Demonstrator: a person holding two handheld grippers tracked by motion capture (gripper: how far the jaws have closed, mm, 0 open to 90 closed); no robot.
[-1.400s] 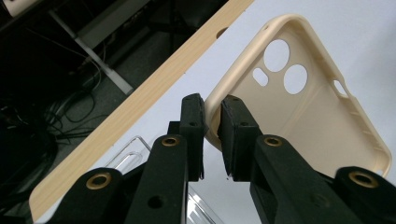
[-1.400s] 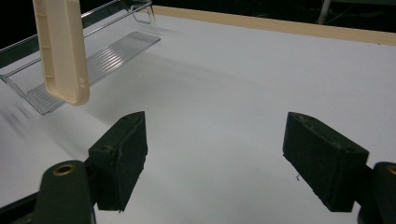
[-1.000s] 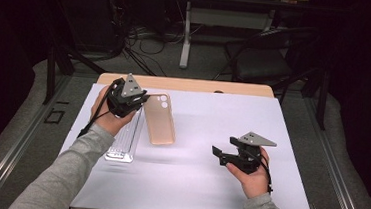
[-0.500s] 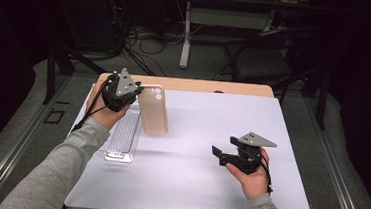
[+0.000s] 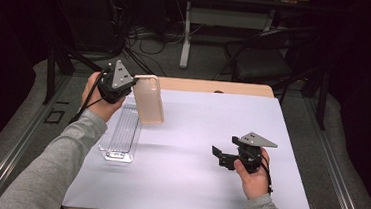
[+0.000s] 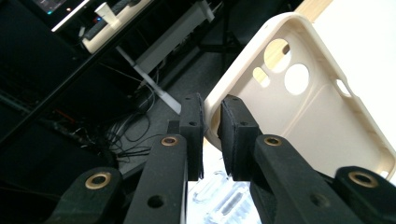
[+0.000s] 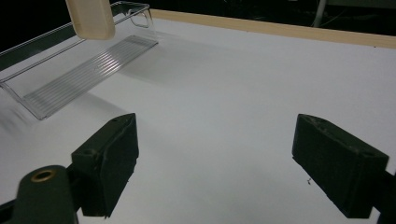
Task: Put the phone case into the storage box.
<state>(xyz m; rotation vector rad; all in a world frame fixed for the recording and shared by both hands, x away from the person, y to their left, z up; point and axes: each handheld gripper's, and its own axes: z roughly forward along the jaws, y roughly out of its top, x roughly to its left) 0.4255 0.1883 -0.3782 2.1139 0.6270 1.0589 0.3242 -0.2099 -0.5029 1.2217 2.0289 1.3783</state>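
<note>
Phone case (image 5: 149, 99), beige and soft-looking, hangs in the air over the far end of the clear tray (image 5: 120, 137), pinched at one top corner by my left gripper (image 5: 125, 83), whose jaws are clamped tight on its rim. From the left gripper view I see the case's hollow inside and camera holes. My right gripper (image 5: 218, 154) rests low over the white table (image 5: 192, 185), well apart from the tray, its jaws spread wide after just opening further, nothing between them.

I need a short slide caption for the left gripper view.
Left tool pinching the rim of a beige phone case, held above a clear tray.
</note>
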